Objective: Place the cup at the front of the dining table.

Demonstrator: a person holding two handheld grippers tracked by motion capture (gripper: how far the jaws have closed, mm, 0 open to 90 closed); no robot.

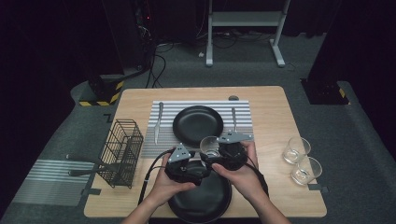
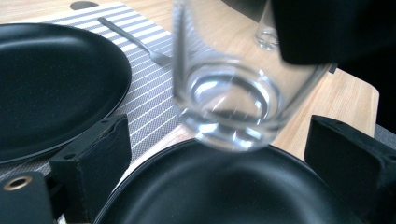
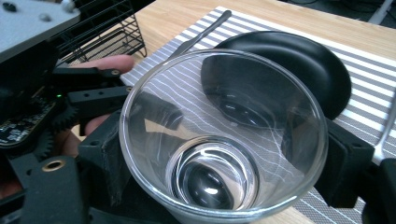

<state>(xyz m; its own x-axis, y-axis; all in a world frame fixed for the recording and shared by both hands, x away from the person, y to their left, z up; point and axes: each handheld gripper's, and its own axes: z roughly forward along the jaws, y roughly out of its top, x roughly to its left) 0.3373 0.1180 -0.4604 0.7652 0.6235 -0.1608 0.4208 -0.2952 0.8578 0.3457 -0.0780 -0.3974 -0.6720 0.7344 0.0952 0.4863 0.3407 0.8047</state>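
The right gripper [image 1: 215,151] is clamping a clear glass [image 3: 223,135] between its jaws, holding it just above the near black plate [image 1: 201,198] at the desk's [image 1: 271,140] front edge. The left gripper [image 2: 219,163] is hovering just beside it, jaws standing apart on either side of the glass's base, seemingly without touching it, though the blur is making that hard to judge. A second plate [image 1: 198,124] is lying on the striped mat [image 1: 240,108].
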